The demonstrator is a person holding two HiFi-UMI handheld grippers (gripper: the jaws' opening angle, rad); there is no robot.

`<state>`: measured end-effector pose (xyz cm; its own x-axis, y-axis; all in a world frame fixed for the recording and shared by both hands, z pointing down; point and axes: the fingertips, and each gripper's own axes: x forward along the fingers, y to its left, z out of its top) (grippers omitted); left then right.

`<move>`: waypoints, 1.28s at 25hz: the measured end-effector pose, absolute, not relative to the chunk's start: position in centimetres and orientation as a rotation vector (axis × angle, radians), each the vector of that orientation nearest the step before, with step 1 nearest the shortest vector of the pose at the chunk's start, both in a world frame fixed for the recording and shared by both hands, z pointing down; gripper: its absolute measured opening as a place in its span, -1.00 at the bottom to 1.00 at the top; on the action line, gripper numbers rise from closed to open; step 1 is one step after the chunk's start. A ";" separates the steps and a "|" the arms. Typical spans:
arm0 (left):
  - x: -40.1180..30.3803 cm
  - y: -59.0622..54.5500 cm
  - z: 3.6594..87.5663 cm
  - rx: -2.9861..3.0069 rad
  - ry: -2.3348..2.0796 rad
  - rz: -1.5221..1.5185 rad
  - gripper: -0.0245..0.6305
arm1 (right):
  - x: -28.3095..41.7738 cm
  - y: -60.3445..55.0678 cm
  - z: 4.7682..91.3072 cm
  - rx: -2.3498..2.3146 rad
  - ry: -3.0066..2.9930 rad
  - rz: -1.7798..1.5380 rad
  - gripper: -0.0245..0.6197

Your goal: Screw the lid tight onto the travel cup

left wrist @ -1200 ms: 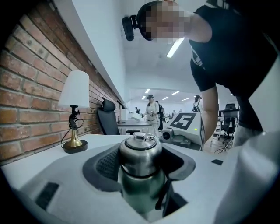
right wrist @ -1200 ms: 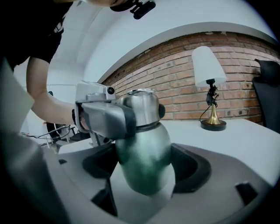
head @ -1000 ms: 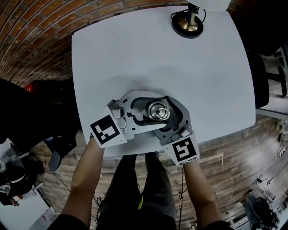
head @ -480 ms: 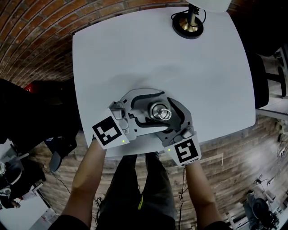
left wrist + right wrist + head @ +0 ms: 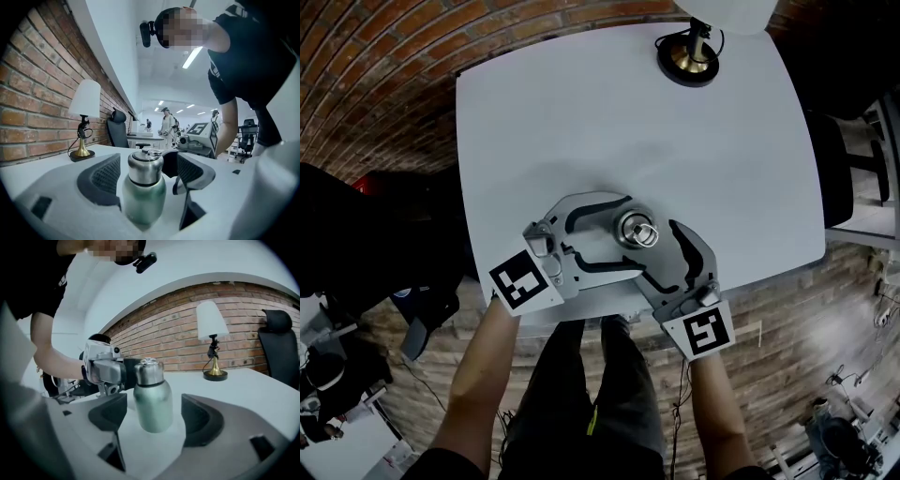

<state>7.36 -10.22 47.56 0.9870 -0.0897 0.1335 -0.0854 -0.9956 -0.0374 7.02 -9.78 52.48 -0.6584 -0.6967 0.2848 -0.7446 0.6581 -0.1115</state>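
1. Travel cup [image 5: 636, 229] stands upright on the white table [image 5: 581, 112], low in the middle of the head view, with the jaws of both grippers reaching round it.
2. Left gripper [image 5: 614, 236] comes in from the lower left. Its jaws have just been opening and now stand wide apart. In the left gripper view the cup's green body [image 5: 144, 197] fills the middle of the frame between the dark pads [image 5: 101, 176], and neither pad presses on it.
3. Right gripper [image 5: 656, 251] comes in from the lower right, its jaws also spread wide. In the right gripper view the cup stands at the centre between the two pads [image 5: 201, 420], clear of both. This gripper has hold of nothing.
4. A steel lid [image 5: 149, 372] sits on the cup's neck with a small ring on top. How tightly it is screwed on cannot be told.
5. Each gripper carries a marker cube near the bottom of the head view, one at the left [image 5: 520, 277] and one at the right [image 5: 703, 330], where the person's forearms meet them.
6. A lamp [image 5: 689, 52] with a brass foot stands at the table's far edge, top right of centre in the head view.
7. A brick wall [image 5: 178, 338] runs behind the lamp, and a black office chair [image 5: 276, 333] stands at the right edge of the right gripper view.
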 end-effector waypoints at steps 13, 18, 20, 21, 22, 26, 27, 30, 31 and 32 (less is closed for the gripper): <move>1.6 -7.1 45.8 -3.264 0.798 -0.218 -0.15 | 11.0 -5.4 49.5 1.370 -2.488 0.439 -0.44; 0.6 -6.4 45.0 -3.181 0.794 -0.241 -0.75 | 13.4 -4.3 47.7 1.507 -2.413 0.398 -0.87; 0.0 -6.3 44.2 -3.139 0.846 -0.262 -0.79 | 14.6 -3.7 46.5 1.574 -2.372 0.403 -0.88; -0.5 -6.3 43.8 -3.118 0.891 -0.275 -0.80 | 15.2 -3.4 45.8 1.606 -2.359 0.409 -0.88; -1.1 -6.4 43.2 -3.100 0.945 -0.280 -0.81 | 15.6 -3.1 45.0 1.634 -2.351 0.414 -0.88; -3.3 -6.2 39.5 -3.063 1.136 -0.198 -0.85 | 16.4 -2.1 40.5 1.694 -2.367 0.364 -0.88; -3.7 -6.0 38.5 -3.054 1.155 -0.178 -0.85 | 16.5 -2.0 39.1 1.711 -2.373 0.338 -0.88; -4.2 -5.5 35.1 -3.007 1.141 -0.130 -0.85 | 17.3 -2.1 34.2 1.796 -2.393 0.245 -0.88; -4.4 -5.3 34.1 -2.990 1.129 -0.117 -0.85 | 17.6 -2.0 32.7 1.826 -2.392 0.215 -0.88; -4.6 -5.1 33.1 -2.974 1.121 -0.106 -0.85 | 17.9 -1.9 31.4 1.850 -2.388 0.186 -0.89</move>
